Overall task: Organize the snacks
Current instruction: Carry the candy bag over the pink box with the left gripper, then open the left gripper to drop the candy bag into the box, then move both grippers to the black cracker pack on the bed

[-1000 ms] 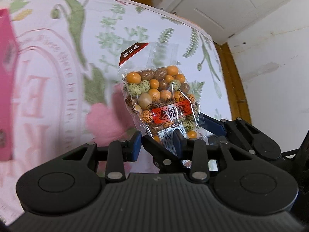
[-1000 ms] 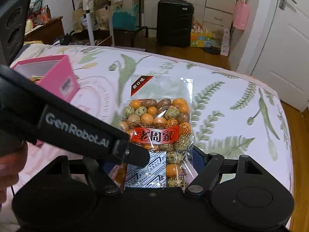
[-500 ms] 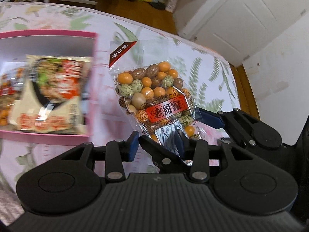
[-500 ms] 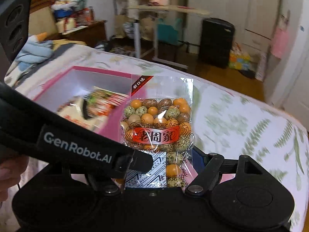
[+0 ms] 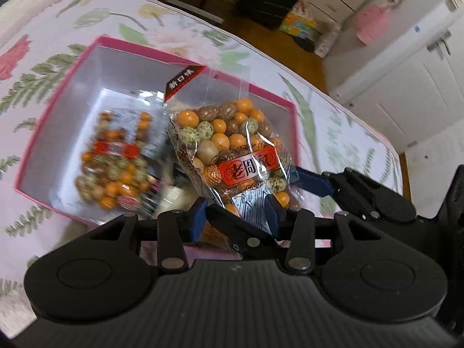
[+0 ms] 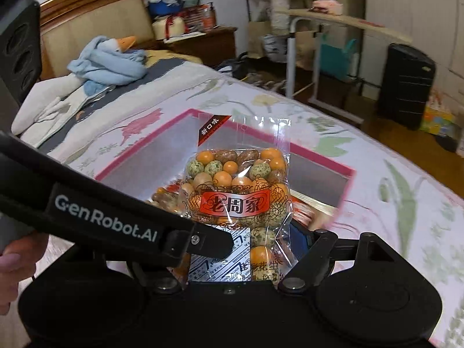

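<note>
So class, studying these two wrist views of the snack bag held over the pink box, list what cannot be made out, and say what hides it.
- Second snack bag in the pink box, left wrist view: motion blur smears its label.
- Box contents, right wrist view: the held nut bag and left gripper cover most of them.
- Nut bag's bottom edge, both views: hidden behind the gripper bodies.
- Right gripper, its own view: one finger hidden by the left gripper; jaws opening, bag between them.

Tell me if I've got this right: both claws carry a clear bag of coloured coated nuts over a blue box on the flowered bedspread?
Nearly: the box is pink, not blue, as the left wrist view shows. The bag and bedspread are as you say.
</note>
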Action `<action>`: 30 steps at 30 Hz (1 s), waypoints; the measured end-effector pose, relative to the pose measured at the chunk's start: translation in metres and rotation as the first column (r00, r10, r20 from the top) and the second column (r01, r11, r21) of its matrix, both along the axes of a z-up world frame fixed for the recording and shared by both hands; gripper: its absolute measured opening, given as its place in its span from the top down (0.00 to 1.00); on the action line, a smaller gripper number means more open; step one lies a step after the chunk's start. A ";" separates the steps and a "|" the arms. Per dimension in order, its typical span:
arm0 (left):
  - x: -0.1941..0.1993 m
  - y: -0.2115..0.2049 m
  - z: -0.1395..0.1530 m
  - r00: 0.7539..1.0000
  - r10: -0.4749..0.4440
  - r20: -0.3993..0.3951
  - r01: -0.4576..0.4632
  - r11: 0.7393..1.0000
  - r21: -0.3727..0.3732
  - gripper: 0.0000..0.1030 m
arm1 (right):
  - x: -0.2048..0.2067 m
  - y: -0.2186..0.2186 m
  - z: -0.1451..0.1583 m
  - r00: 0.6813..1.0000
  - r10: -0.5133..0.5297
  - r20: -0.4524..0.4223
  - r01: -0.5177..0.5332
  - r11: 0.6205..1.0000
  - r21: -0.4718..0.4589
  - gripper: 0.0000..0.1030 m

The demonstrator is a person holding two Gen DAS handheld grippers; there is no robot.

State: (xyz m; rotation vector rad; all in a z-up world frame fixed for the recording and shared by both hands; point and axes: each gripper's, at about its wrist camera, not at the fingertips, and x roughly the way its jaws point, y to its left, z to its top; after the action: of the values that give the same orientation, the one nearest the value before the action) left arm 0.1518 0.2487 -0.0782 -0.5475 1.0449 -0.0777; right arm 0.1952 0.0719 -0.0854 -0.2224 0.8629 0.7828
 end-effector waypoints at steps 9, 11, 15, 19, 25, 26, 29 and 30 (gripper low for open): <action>-0.001 0.040 -0.021 0.993 0.106 -0.048 -0.102 0.991 0.085 0.51 | 0.011 0.014 -0.021 0.988 0.080 -0.134 -0.063 0.990 0.126 0.08; -0.005 0.037 -0.016 0.992 0.125 -0.026 -0.121 0.985 0.127 0.50 | 0.004 0.008 -0.020 0.991 0.065 -0.114 -0.053 0.993 0.102 0.08; -0.011 0.022 0.001 0.993 0.115 0.039 -0.121 0.966 0.229 0.50 | -0.009 -0.019 -0.004 0.997 0.017 -0.072 -0.008 0.993 0.120 0.09; -0.016 0.003 0.012 0.997 0.056 0.052 -0.065 0.976 0.209 0.50 | -0.025 -0.054 0.012 0.998 -0.064 -0.028 0.067 0.989 0.134 0.09; -0.026 -0.045 0.027 0.993 -0.079 0.088 0.059 0.976 0.211 0.51 | -0.048 -0.111 0.032 0.981 -0.195 0.004 0.194 0.978 0.078 0.11; -0.027 -0.055 0.030 0.990 -0.105 0.094 0.084 0.975 0.206 0.51 | -0.051 -0.118 0.037 0.978 -0.206 0.014 0.204 0.976 0.076 0.11; -0.030 -0.085 0.039 0.978 -0.174 0.115 0.150 0.971 0.186 0.52 | -0.060 -0.144 0.053 0.966 -0.257 0.037 0.254 0.964 0.075 0.12; -0.030 -0.096 0.040 0.973 -0.196 0.120 0.173 0.969 0.179 0.52 | -0.062 -0.153 0.056 0.959 -0.280 0.041 0.276 0.958 0.079 0.12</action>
State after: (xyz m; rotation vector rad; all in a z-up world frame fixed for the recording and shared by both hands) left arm 0.1215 0.1529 -0.0378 -0.2867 0.9560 -0.1877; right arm 0.1333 -0.0807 -0.0293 -0.0538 0.7948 0.5413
